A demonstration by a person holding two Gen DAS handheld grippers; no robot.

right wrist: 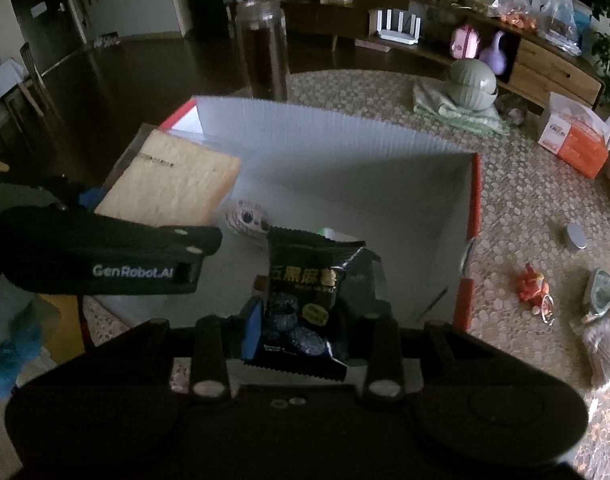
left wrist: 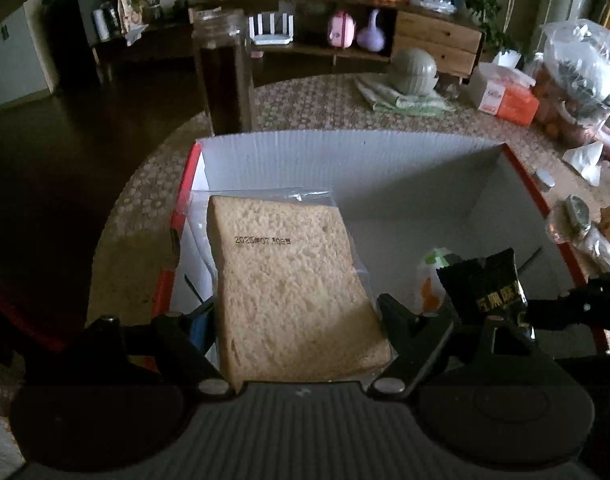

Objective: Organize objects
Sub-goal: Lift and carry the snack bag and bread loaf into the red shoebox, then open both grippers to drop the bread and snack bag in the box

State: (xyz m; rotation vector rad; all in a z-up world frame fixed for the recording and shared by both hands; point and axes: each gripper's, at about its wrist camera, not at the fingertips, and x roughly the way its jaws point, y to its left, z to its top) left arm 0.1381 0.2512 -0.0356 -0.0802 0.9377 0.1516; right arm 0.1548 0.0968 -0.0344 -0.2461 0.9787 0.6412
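Patterned surface point(right wrist: 525, 216) carries a white box point(left wrist: 345, 152) with red outer walls. Over it, the left hand-held gripper point(left wrist: 301, 312) pinches a bagged bread slice point(left wrist: 293, 280), probably soft and crushable, best held by its edges. The right hand-held gripper point(right wrist: 305, 316) pinches a black snack packet point(right wrist: 305, 292), likely light and crinkly.

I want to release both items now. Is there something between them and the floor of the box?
The bagged bread slice in the left hand-held gripper hangs above a round face-printed item; the black snack packet has a green-white packet behind it.
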